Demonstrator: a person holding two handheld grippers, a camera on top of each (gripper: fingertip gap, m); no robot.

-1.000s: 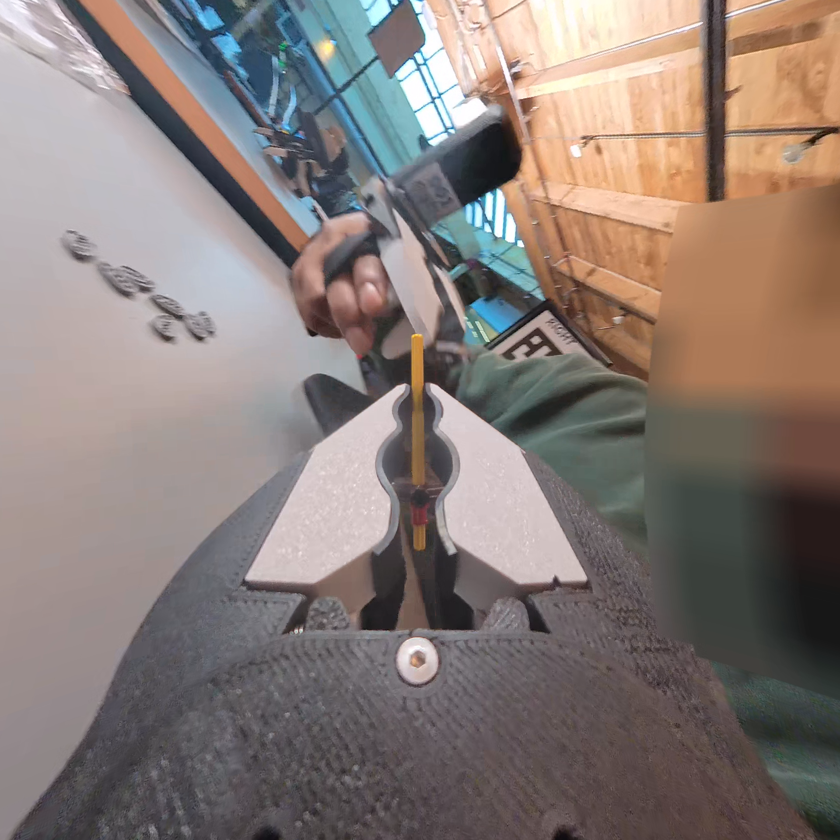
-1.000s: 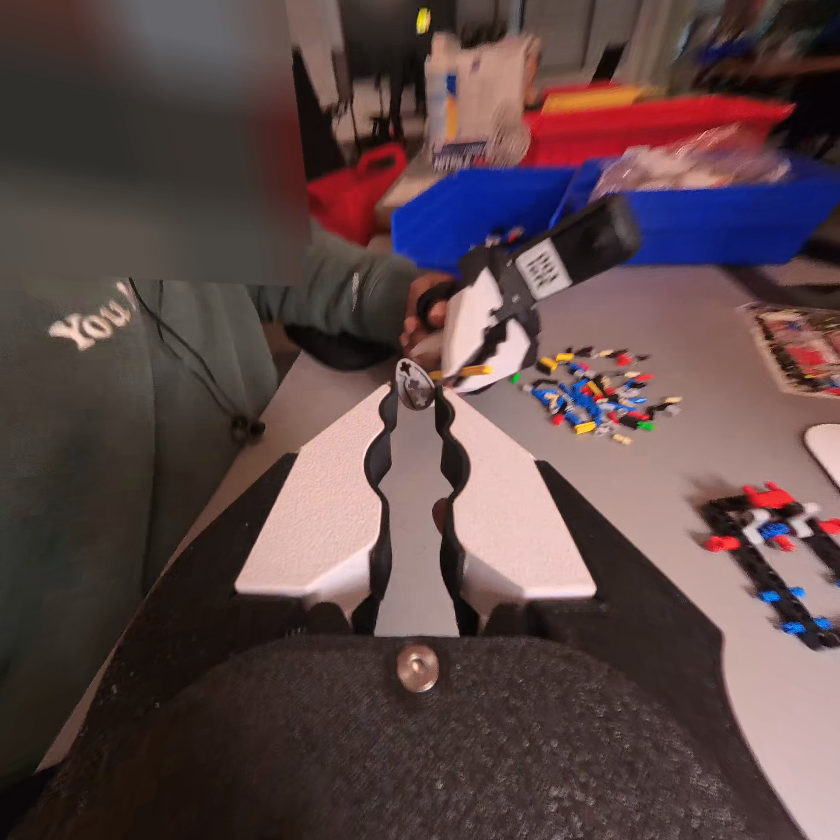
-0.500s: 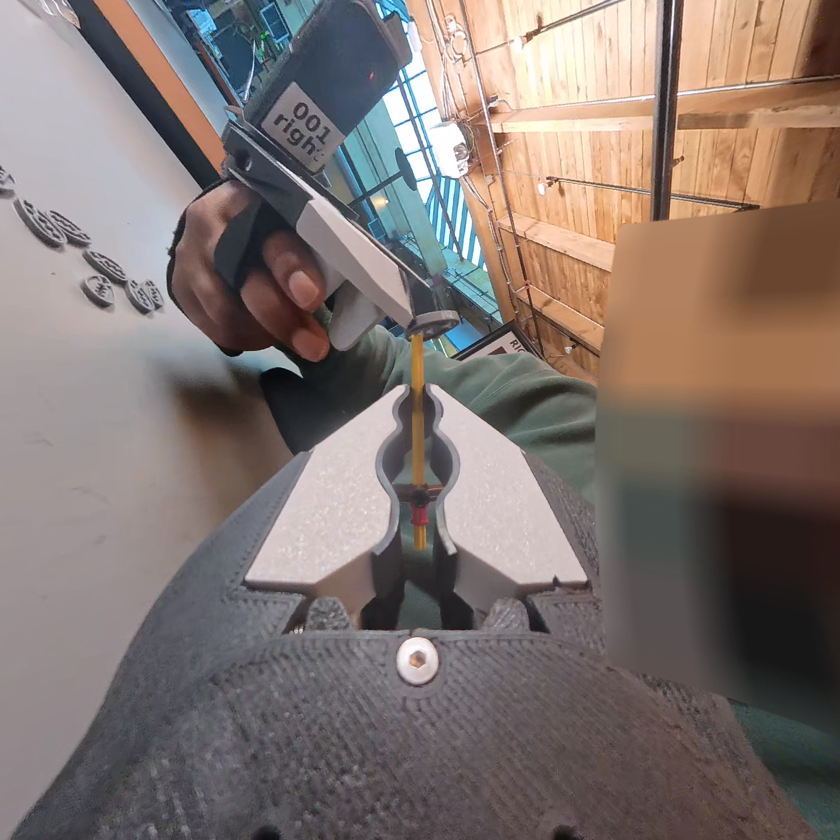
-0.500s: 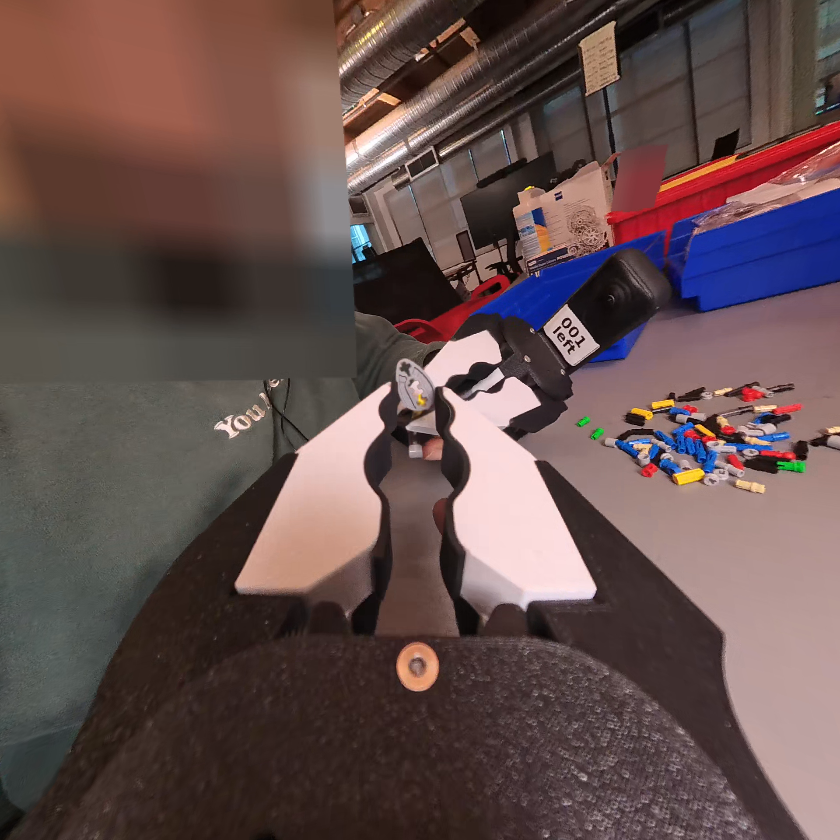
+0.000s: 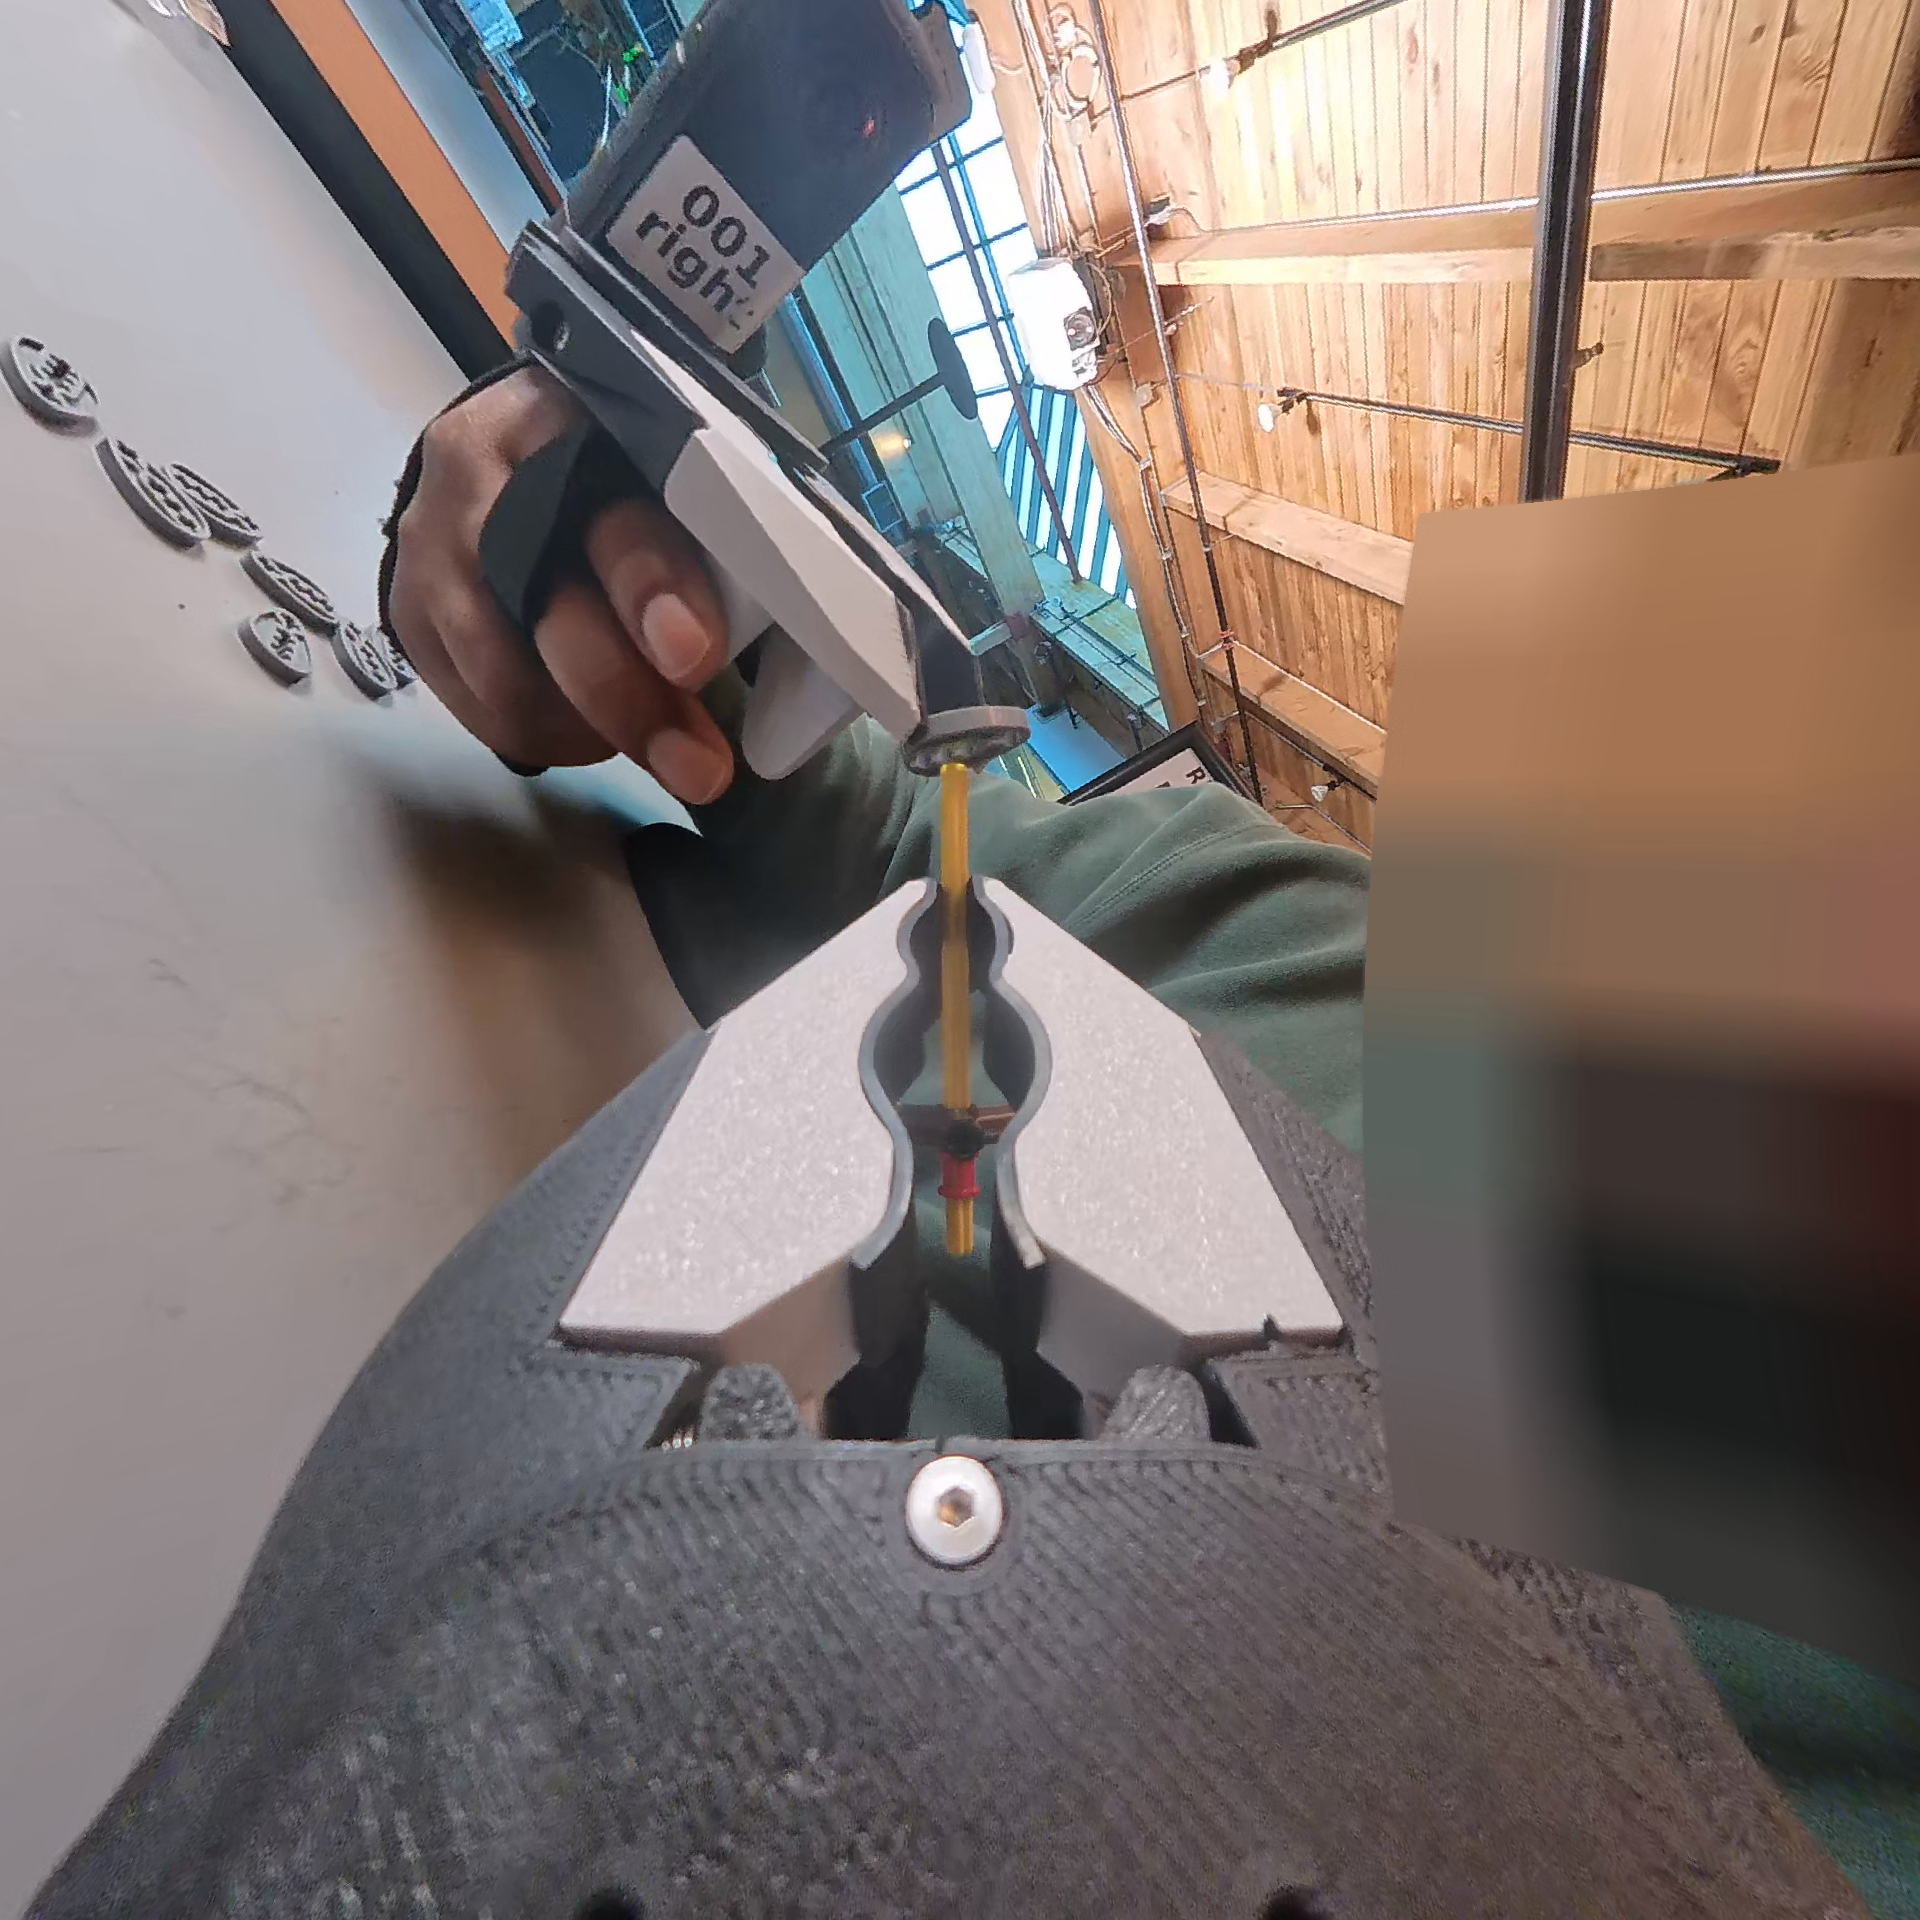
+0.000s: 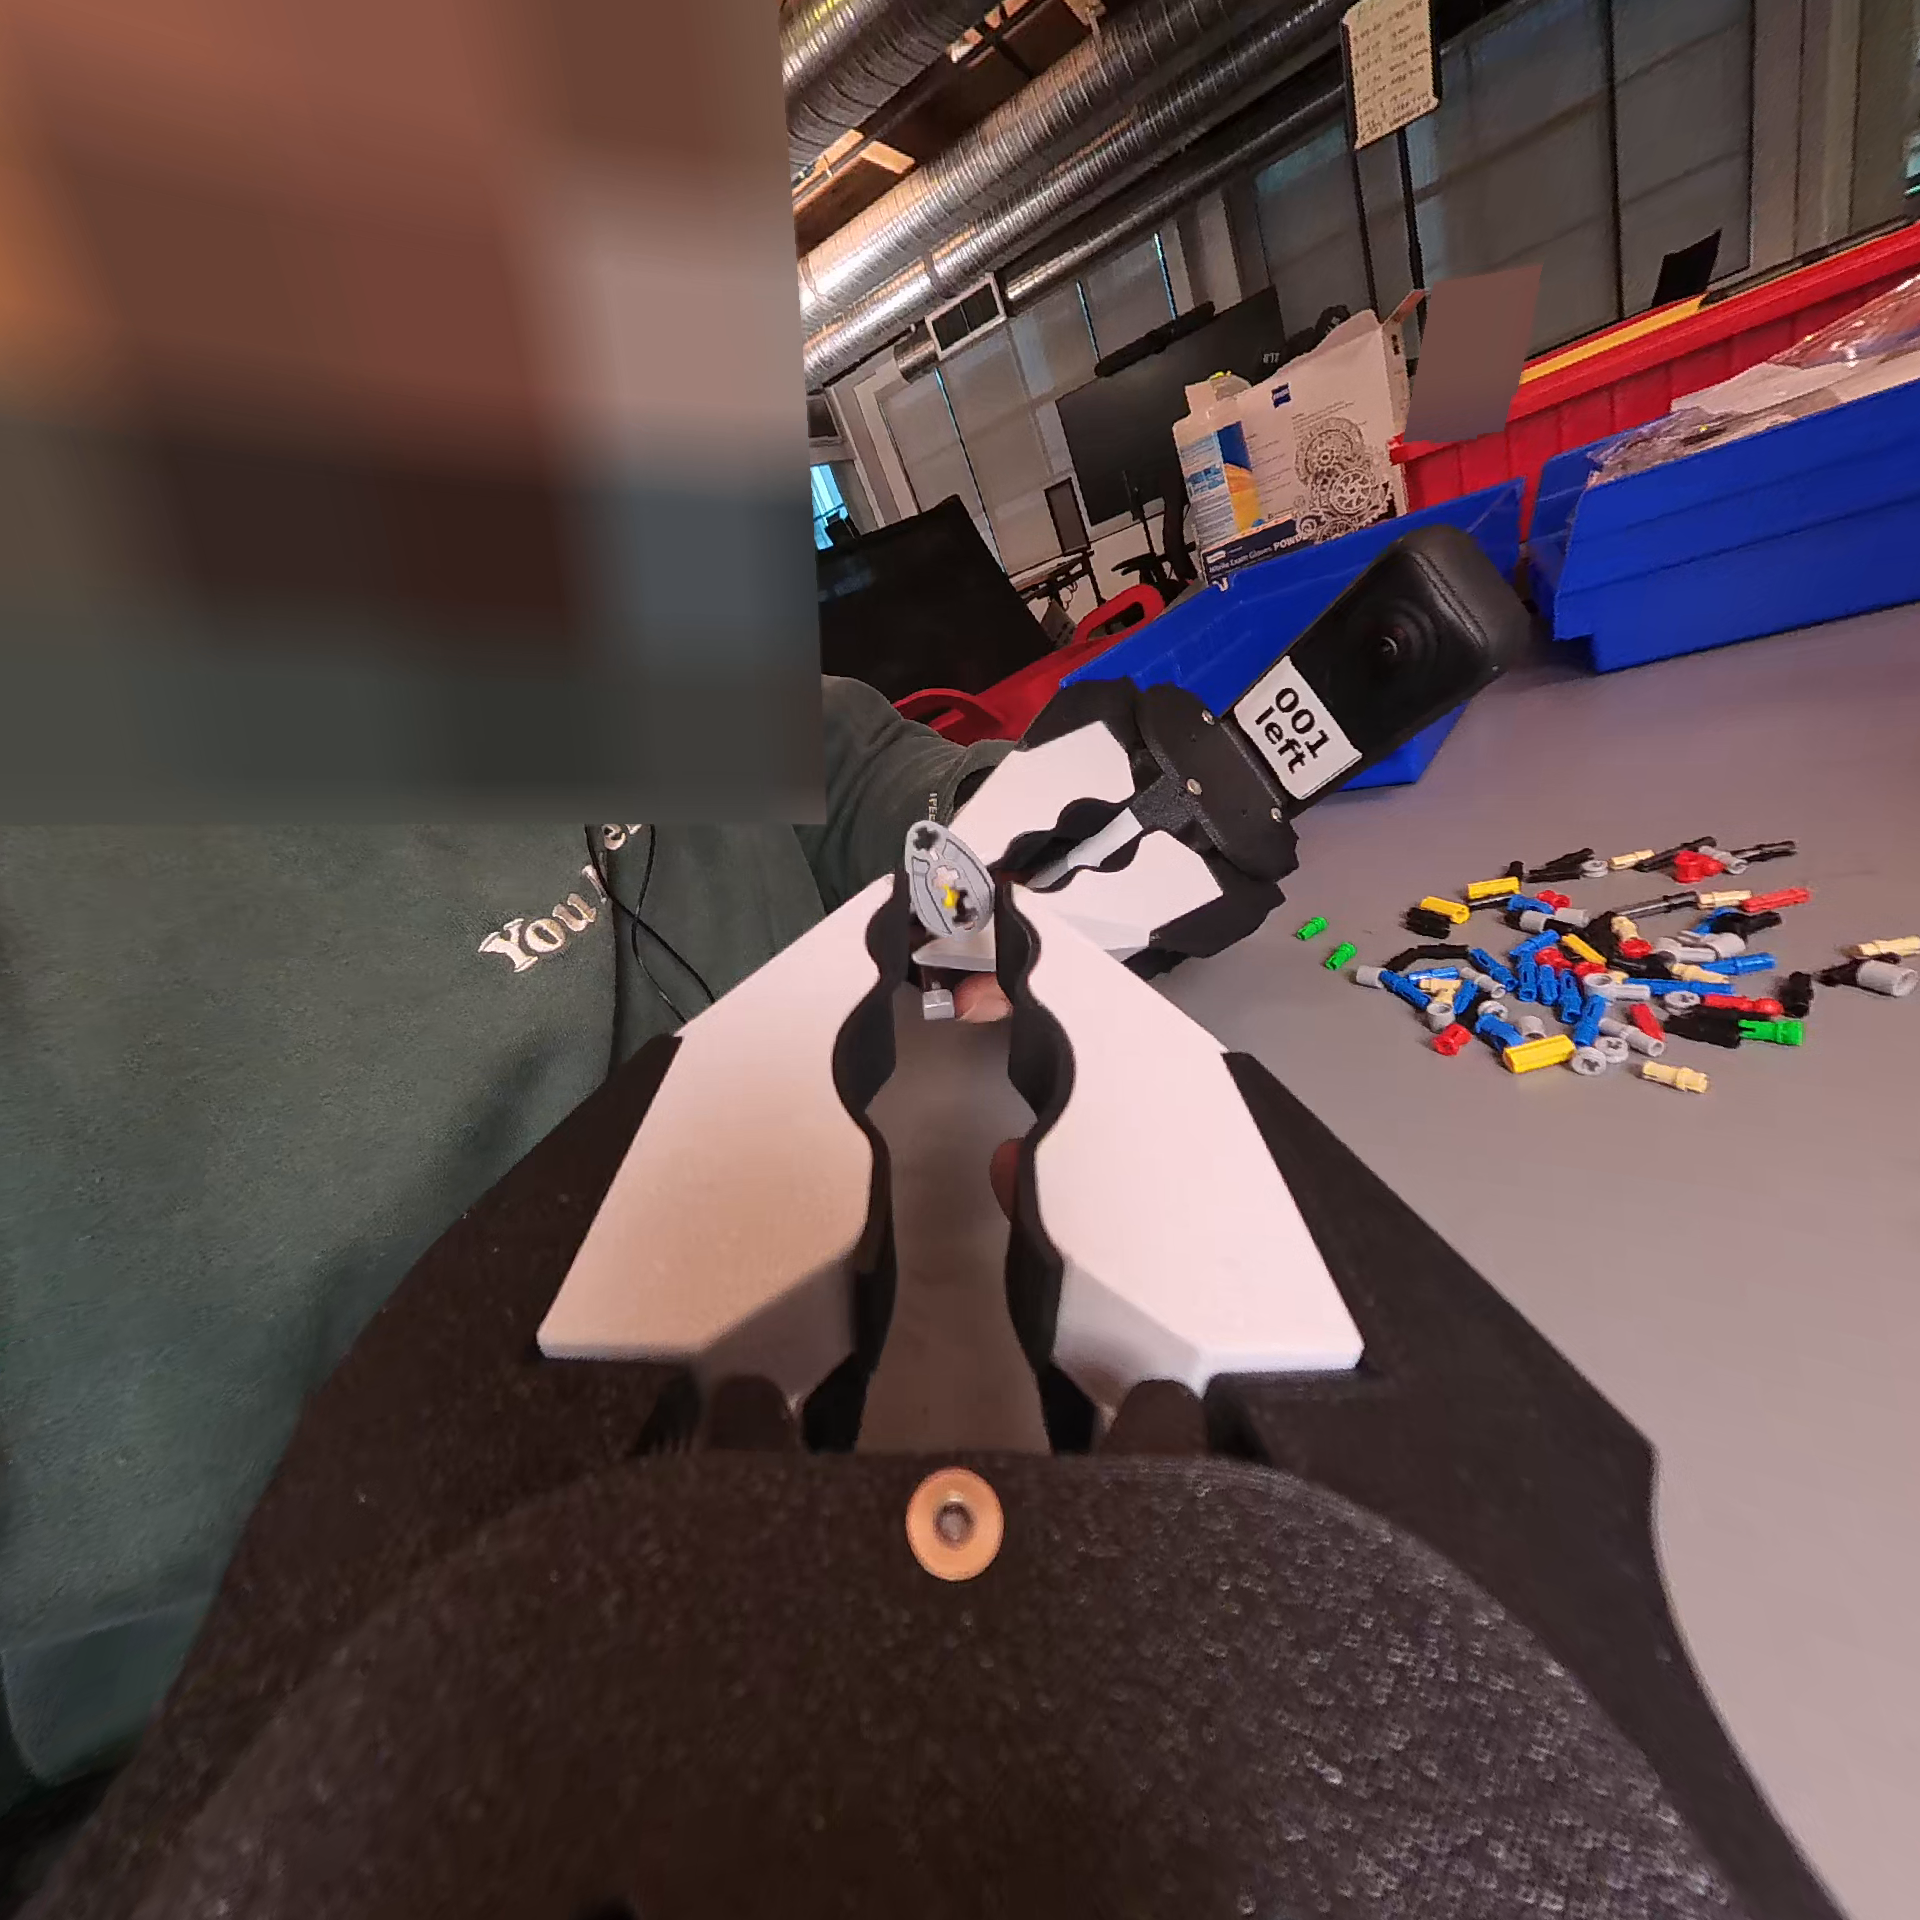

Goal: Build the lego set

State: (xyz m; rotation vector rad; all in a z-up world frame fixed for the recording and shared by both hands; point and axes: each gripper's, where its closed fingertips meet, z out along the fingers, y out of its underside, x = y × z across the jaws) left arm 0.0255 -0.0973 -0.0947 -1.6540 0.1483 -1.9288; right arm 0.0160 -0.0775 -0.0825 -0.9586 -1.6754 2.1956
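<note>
In the left wrist view, my left gripper (image 5: 954, 896) is shut on a thin yellow axle (image 5: 956, 997) that points forward between the fingers. A red bush (image 5: 958, 1174) and a dark cross piece sit near the axle's rear end. My right gripper (image 6: 945, 906) is shut on a flat grey cam piece (image 6: 951, 883), held up in front of the person's chest. The axle's yellow tip (image 6: 948, 896) shows in one of the cam's holes. In the left wrist view the cam (image 5: 966, 740) sits edge-on at the axle's tip, held by the right gripper (image 5: 920, 717).
A pile of small coloured lego pins and connectors (image 6: 1600, 977) lies on the grey table (image 6: 1558, 1299) to the right. Blue bins (image 6: 1714, 540) and a red bin (image 6: 1662, 353) stand behind. Several grey gears (image 5: 187, 499) lie on the table at left. The person's green sweatshirt (image 6: 260, 1143) is close. Both grippers' tips are close together, under 4 cm apart.
Both grippers have risen from the table toward the person. The right gripper brought the grey cam onto the yellow axle's tip; in the last half second little has moved.
</note>
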